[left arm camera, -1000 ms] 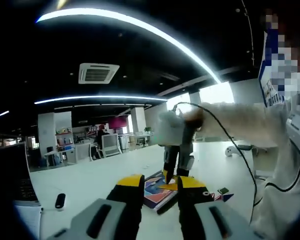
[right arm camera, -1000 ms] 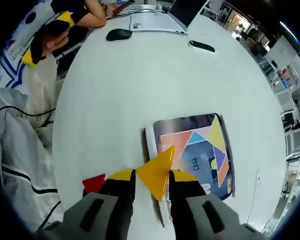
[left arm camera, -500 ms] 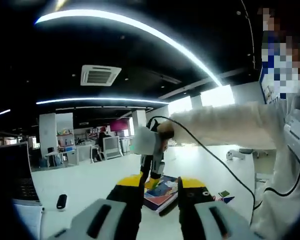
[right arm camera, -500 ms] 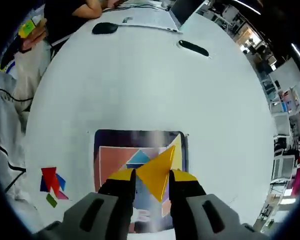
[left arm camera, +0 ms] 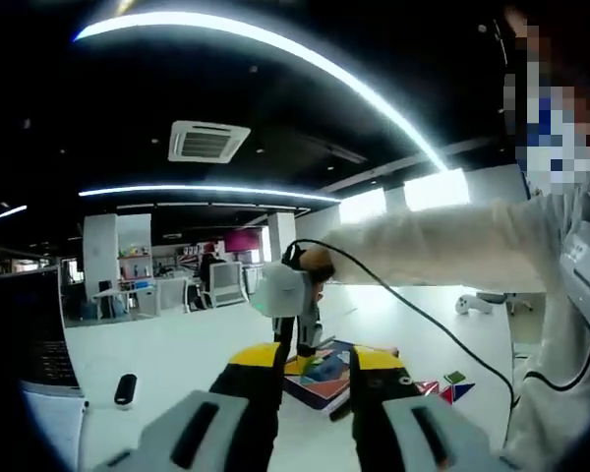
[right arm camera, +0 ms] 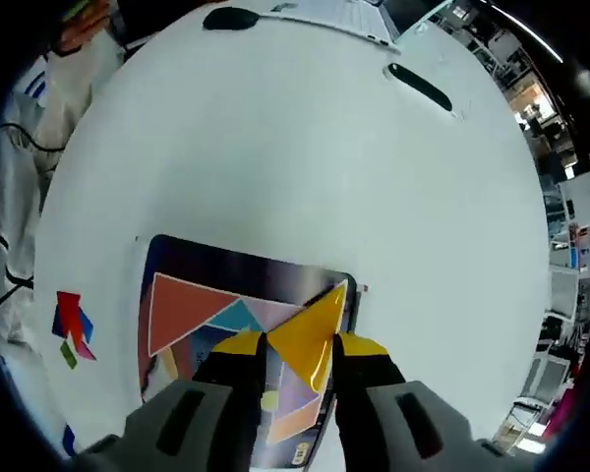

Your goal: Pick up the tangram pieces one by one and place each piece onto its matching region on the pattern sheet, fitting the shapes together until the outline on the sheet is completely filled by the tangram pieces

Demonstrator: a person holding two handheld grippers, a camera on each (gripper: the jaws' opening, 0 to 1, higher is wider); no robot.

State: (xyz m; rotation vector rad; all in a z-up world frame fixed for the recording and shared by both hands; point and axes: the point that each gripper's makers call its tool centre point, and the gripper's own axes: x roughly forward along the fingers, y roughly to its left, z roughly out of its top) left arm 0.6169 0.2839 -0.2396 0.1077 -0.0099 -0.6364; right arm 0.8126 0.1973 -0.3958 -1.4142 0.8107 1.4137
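My right gripper (right arm camera: 300, 346) is shut on a yellow triangle (right arm camera: 312, 329) and holds it just above the right part of the pattern sheet (right arm camera: 177, 258). An orange triangle (right arm camera: 185, 307) and a blue triangle (right arm camera: 238, 316) show on the sheet. Loose red, blue and green pieces (right arm camera: 71, 323) lie on the table left of the sheet. My left gripper (left arm camera: 317, 362) is open with nothing between its fingers and stays back from the sheet (left arm camera: 336, 382). Over that sheet the right gripper (left arm camera: 297, 339) hangs from a sleeved arm. The loose pieces (left arm camera: 450, 390) lie to the right.
The white table (right arm camera: 275, 147) stretches wide beyond the sheet. A slim black device (right arm camera: 420, 87), a mouse (right arm camera: 231, 18) and a laptop (right arm camera: 339, 12) lie at its far side. A person's white-sleeved arm (left arm camera: 442, 256) reaches across. The black device (left arm camera: 125, 388) lies at left.
My right gripper has carried the yellow triangle from beside the sheet to over its right part. In the left gripper view the right gripper has moved left. The left gripper has barely moved.
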